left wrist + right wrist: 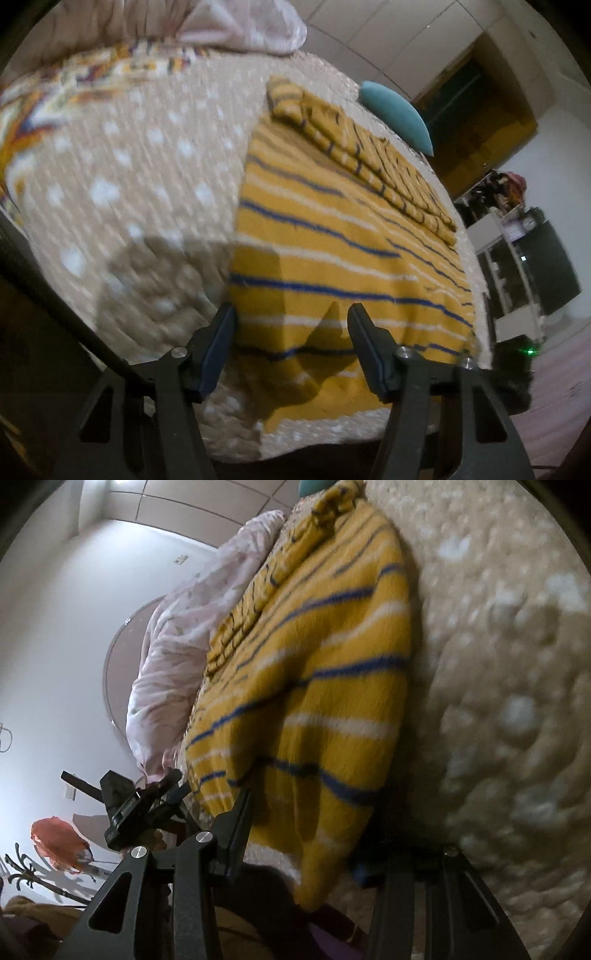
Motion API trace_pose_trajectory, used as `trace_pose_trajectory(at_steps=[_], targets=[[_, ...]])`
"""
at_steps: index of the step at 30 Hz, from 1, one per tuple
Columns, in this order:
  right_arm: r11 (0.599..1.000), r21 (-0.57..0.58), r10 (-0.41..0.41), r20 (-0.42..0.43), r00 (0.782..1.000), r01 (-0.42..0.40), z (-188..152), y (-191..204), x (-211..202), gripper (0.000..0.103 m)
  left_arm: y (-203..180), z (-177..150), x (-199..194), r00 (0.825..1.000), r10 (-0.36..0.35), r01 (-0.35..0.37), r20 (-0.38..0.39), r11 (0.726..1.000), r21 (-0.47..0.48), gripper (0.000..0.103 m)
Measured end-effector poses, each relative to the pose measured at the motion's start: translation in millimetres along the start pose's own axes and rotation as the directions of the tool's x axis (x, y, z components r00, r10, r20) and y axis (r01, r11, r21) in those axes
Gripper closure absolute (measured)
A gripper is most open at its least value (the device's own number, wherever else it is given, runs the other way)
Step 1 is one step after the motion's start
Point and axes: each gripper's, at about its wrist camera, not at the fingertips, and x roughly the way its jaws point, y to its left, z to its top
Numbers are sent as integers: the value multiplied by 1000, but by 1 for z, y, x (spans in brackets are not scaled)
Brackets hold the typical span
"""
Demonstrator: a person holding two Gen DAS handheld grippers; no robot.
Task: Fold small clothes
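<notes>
The left gripper (290,314) is wide open and holds nothing, just above the near edge of the yellow striped sweater (332,236). The right gripper (310,812) is open too, with the sweater's edge between its fingers. The sweater lies flat on the dotted beige blanket (140,166). A teal pillow (399,114) sits far behind.

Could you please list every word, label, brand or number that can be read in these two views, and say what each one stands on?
None can be read in either view.
The yellow striped sweater shows only blue and white stripes, no label.
The beige bedspread carries white dots and a colourful pattern, no lettering.
The items on the white shelf are too small and blurred to read.
The left gripper and right gripper bear no markings.
</notes>
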Motion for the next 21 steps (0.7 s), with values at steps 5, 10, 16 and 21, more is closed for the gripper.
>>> trace_pose_trajectory(at_steps=[5, 10, 16, 21], targets=[[999, -19, -31, -13, 999, 30, 3, 7, 4, 53, -11, -15, 12, 999, -28, 29, -38, 999, 44, 42], [1000, -10, -14, -16, 1000, 14, 6, 11, 5, 53, -16, -29, 22, 994, -57, 63, -97, 996, 61, 61], [1000, -27, -6, -49, 999, 5, 4, 21, 17, 53, -20, -39, 36, 988, -63, 72, -142, 996, 58, 65], [999, -24, -47, -44, 998, 45, 3, 21, 20, 90, -20, -38, 35, 988, -10, 17, -154, 999, 48, 91]])
